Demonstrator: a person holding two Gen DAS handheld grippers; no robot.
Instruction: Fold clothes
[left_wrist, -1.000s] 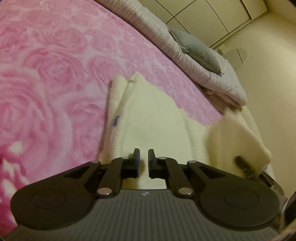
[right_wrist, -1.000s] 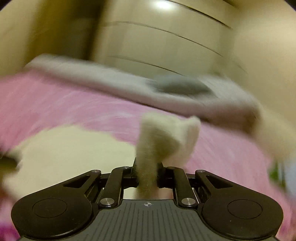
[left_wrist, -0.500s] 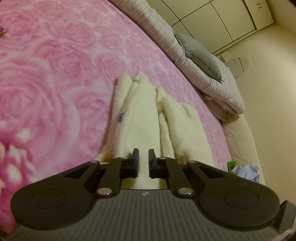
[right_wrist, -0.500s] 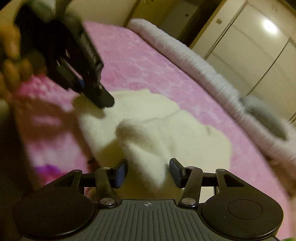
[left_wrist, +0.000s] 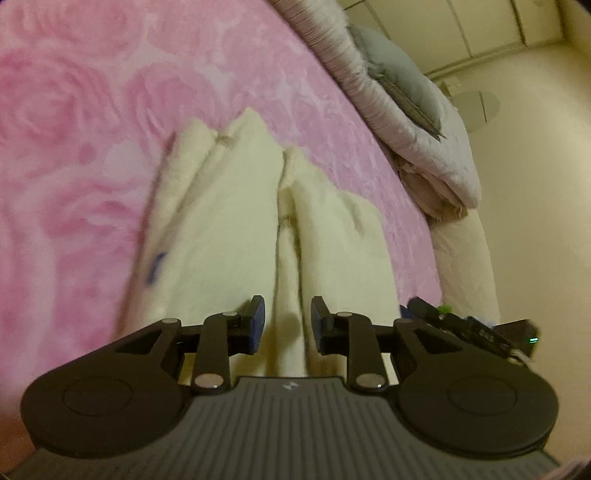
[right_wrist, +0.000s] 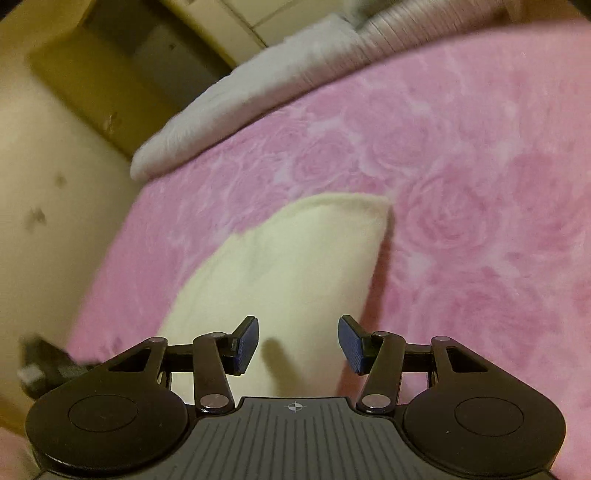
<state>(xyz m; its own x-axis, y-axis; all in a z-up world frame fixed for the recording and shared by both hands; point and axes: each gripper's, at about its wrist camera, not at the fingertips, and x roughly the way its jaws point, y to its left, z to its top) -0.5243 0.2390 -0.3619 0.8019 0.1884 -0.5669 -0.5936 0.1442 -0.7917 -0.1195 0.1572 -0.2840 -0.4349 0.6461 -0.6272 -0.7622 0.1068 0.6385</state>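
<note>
A cream fleece garment (left_wrist: 236, 236) lies folded lengthwise on the pink rose-patterned bed cover (left_wrist: 66, 155), its flaps meeting at a centre seam. The left gripper (left_wrist: 285, 320) hovers over the near end, jaws narrowly parted and empty. The right gripper (right_wrist: 298, 345) hangs above the same garment (right_wrist: 288, 266), jaws wide, gripping nothing. The plush pile looks thick and springy, so the flaps may slide apart if either gripper pinches only the top layer.
</note>
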